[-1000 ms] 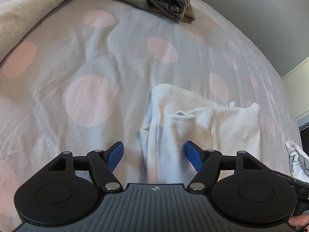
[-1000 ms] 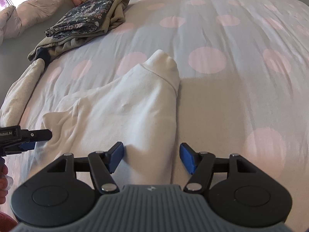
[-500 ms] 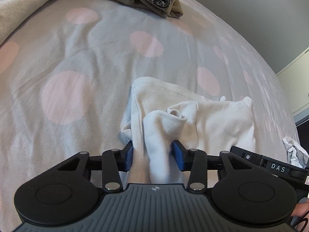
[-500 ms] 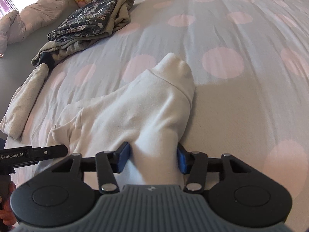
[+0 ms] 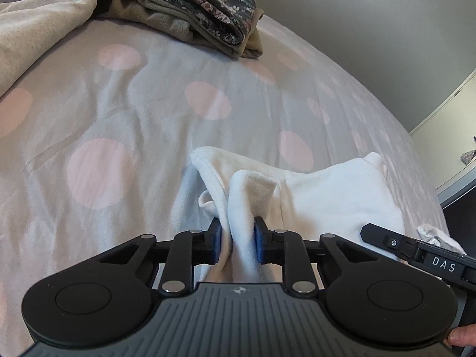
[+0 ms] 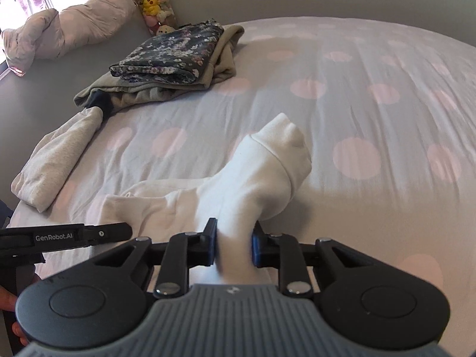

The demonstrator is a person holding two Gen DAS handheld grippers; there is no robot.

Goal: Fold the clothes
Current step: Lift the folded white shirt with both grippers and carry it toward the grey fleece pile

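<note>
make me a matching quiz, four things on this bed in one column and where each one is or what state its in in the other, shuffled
Things
1. white garment
2. floral garment
3. beige garment
4. plush toys

Places or states
A. stacked in the corner by the wall
B. lying loose near the bed's edge
C. pinched by both the left gripper and the right gripper
D. folded on top of an olive garment

Pairs: 1-C, 2-D, 3-B, 4-A

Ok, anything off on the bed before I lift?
Nothing damaged. The white garment is bunched, pinched by both the left gripper and right gripper. A beige garment lies unfolded beside the folded pile.
</note>
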